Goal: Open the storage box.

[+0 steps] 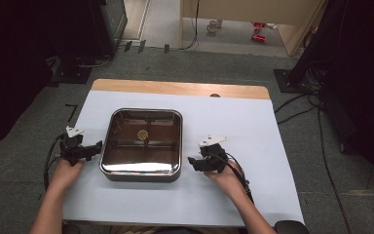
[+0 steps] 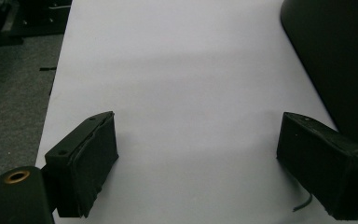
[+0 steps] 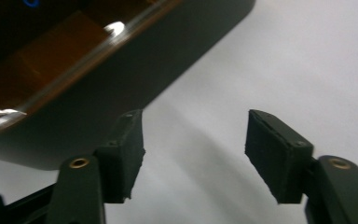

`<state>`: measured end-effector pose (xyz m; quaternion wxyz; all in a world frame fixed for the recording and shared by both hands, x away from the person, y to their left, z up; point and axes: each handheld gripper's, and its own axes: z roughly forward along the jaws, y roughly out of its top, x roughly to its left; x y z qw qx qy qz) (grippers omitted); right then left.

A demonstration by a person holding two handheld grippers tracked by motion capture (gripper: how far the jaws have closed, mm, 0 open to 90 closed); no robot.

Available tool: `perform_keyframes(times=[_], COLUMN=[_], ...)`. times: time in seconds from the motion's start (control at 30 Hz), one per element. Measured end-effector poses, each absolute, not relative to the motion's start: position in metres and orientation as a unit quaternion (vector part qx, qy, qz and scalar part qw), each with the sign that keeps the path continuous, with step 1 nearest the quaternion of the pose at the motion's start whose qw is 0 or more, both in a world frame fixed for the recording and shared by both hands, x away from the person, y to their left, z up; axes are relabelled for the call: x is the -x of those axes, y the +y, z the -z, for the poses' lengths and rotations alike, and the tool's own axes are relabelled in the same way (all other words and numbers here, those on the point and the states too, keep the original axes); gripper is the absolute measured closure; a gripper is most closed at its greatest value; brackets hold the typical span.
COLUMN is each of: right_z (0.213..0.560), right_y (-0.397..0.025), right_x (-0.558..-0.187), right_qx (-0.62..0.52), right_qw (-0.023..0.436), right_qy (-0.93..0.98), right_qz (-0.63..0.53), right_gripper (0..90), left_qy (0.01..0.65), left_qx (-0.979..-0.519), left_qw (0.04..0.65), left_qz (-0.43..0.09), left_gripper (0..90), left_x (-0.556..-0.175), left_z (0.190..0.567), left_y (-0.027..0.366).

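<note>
A square dark pan [image 1: 141,145] with a shiny rim sits in the middle of the white sheet, and a small round golden item [image 1: 142,134] lies inside it. My left gripper [image 1: 93,148] rests on the sheet just left of the pan, open, with bare white paper between its jaws [image 2: 196,158]. The pan's dark wall [image 2: 340,56] runs along the right edge of the left gripper view. My right gripper [image 1: 193,162] lies just right of the pan's near corner, open and empty [image 3: 193,154], and the pan's side [image 3: 121,88] stands close ahead of it.
The white sheet [image 1: 233,126] covers a wooden table whose far edge [image 1: 175,87] is bare. Grey carpet surrounds the table, with cables [image 1: 297,105] on the floor at the right and dark equipment at both sides.
</note>
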<state>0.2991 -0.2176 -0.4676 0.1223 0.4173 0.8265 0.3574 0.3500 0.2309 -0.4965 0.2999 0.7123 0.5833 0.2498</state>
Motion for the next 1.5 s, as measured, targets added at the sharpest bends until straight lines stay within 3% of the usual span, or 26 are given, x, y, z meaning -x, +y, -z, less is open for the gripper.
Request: perform_keyframes(times=[0.77,1.5], right_z=[0.410,0.400], right_y=[-0.208,-0.155], right_x=[-0.311,-0.342], right_qx=[-0.353,-0.324], right_qw=[0.108,0.084], right_qy=[0.840,0.850], right_qz=[-0.397,-0.406], right_gripper=[43.0,44.5], left_qy=[0.583,0.584], left_qx=[-0.712,-0.711], left_qw=[0.300,0.301], left_qz=[-0.250,-0.250], left_gripper=[12.2,12.1], left_x=[-0.350,-0.350], left_z=[0.497,0.497], left_y=[0.231,0.231])
